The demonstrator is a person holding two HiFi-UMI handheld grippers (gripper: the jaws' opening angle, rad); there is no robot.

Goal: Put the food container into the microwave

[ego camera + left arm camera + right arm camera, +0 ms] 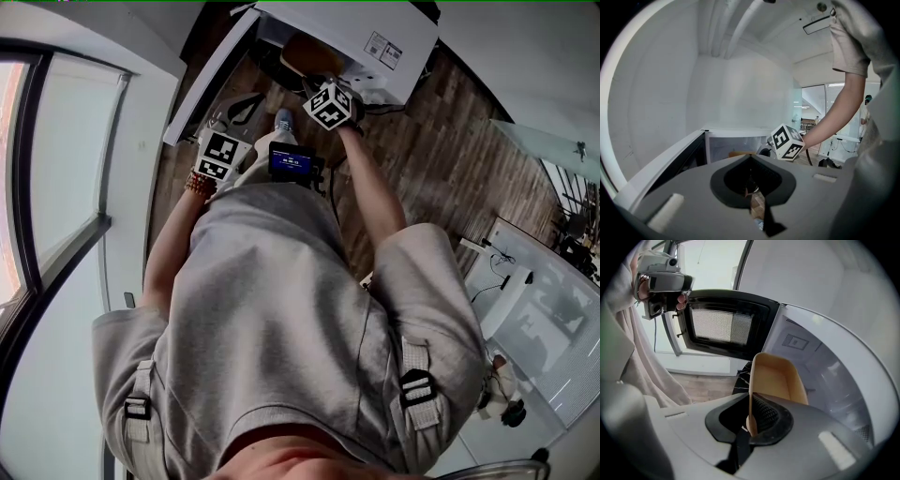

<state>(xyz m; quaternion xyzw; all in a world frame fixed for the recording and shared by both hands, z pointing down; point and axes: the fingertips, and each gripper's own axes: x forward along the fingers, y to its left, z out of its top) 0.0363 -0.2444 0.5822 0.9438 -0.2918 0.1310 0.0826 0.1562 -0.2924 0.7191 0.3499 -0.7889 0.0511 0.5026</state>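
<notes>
The right gripper [750, 425] is clamping the container [774, 379] before the open microwave [834, 376], not yet inside; the left gripper [755, 202] is idling closed, empty.

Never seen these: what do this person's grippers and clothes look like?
The left gripper and right gripper are grey, each carrying a white cube with black square markers. The person wears a light grey short-sleeved T-shirt and beaded bracelet.
</notes>
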